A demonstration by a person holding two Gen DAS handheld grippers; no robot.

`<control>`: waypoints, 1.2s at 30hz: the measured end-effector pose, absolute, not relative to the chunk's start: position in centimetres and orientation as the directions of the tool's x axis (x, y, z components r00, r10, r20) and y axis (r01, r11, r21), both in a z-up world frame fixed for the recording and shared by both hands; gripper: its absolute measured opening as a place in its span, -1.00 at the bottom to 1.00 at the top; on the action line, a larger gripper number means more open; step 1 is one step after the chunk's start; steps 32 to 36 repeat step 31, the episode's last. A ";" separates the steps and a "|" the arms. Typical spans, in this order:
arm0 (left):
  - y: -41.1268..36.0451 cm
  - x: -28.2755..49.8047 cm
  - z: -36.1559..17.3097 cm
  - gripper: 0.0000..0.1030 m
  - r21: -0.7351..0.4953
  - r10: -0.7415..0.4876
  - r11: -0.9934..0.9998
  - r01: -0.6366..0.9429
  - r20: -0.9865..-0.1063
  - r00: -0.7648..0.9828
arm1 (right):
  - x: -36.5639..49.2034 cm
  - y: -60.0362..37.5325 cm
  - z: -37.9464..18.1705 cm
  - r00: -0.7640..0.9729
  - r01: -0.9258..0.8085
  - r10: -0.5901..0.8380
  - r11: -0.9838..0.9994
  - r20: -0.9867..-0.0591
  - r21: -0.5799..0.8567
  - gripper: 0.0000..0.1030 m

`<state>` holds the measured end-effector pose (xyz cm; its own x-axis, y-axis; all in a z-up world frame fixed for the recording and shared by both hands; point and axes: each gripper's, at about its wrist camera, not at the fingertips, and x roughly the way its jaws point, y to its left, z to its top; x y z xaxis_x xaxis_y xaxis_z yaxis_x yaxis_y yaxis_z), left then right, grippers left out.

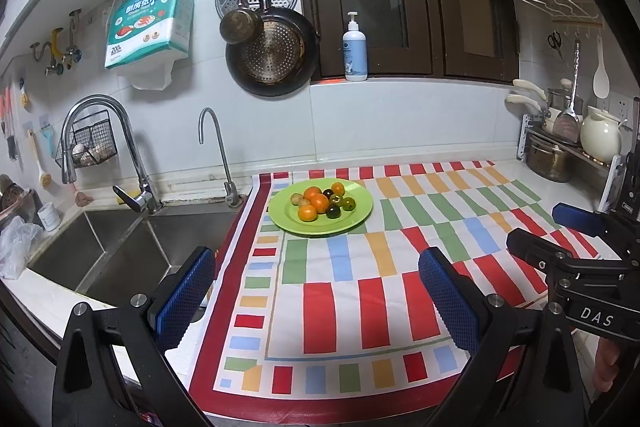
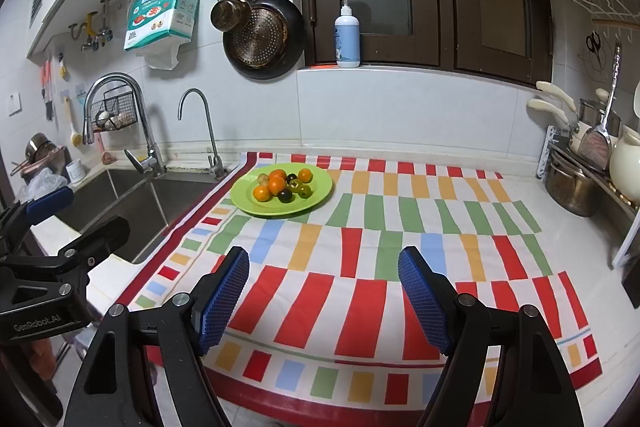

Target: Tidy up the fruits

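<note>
A green plate [image 1: 356, 217] [image 2: 244, 205] sits on the checked cloth near the sink and holds several small fruits: orange ones [image 1: 319, 202] [image 2: 277, 185], dark ones [image 1: 333, 211] [image 2: 285, 195] and greenish ones [image 1: 348, 203] [image 2: 304, 190]. My left gripper [image 1: 320, 291] is open and empty, well short of the plate, near the counter's front edge. My right gripper [image 2: 324, 295] is open and empty, to the right of the left one and also well short of the plate. The right gripper also shows in the left wrist view [image 1: 560, 231], and the left one in the right wrist view [image 2: 80, 223].
A steel sink [image 1: 120, 247] with two taps [image 1: 132, 155] lies left of the cloth. A dish rack with pots and a white jug [image 1: 600, 139] stands at the right. A soap bottle [image 1: 355, 49] stands on the window sill. Pans [image 1: 268, 55] hang on the wall.
</note>
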<state>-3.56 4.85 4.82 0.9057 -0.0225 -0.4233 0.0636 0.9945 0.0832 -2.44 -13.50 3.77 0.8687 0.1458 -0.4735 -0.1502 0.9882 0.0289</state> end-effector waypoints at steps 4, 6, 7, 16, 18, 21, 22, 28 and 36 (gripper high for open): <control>4.8 -3.6 4.9 1.00 0.082 -0.026 0.994 0.068 -0.424 0.905 | -2.5 -13.5 3.8 0.869 -0.150 0.145 0.988 -0.473 0.028 0.50; 4.7 -3.6 4.8 1.00 0.083 -0.024 0.994 0.065 -0.424 0.905 | -2.5 -13.6 3.8 0.869 -0.150 0.146 0.988 -0.473 0.030 0.51; 4.7 -3.6 4.8 1.00 0.082 -0.026 0.994 0.068 -0.425 0.905 | -2.5 -13.5 3.8 0.868 -0.151 0.147 0.988 -0.474 0.029 0.51; 4.6 -3.7 4.8 1.00 0.086 -0.024 0.994 0.067 -0.427 0.904 | -2.5 -13.7 3.8 0.869 -0.150 0.146 0.988 -0.473 0.030 0.51; 4.5 -3.6 4.8 1.00 0.087 -0.023 0.994 0.066 -0.427 0.904 | -2.5 -13.7 3.8 0.869 -0.149 0.146 0.988 -0.473 0.031 0.51; 4.5 -3.7 4.7 1.00 0.086 -0.023 0.994 0.066 -0.429 0.903 | -2.5 -13.7 3.8 0.869 -0.149 0.145 0.988 -0.473 0.031 0.51; 4.5 -3.6 4.8 1.00 0.086 -0.022 0.994 0.065 -0.428 0.903 | -2.6 -13.7 3.9 0.869 -0.149 0.146 0.988 -0.473 0.032 0.51; 4.6 -3.5 4.5 1.00 0.087 -0.019 0.994 0.063 -0.437 0.899 | -2.6 -13.8 3.8 0.868 -0.149 0.146 0.988 -0.475 0.030 0.51; 4.7 -3.3 4.4 1.00 0.084 -0.019 0.995 0.062 -0.441 0.897 | -2.7 -13.9 3.8 0.867 -0.150 0.146 0.988 -0.476 0.031 0.51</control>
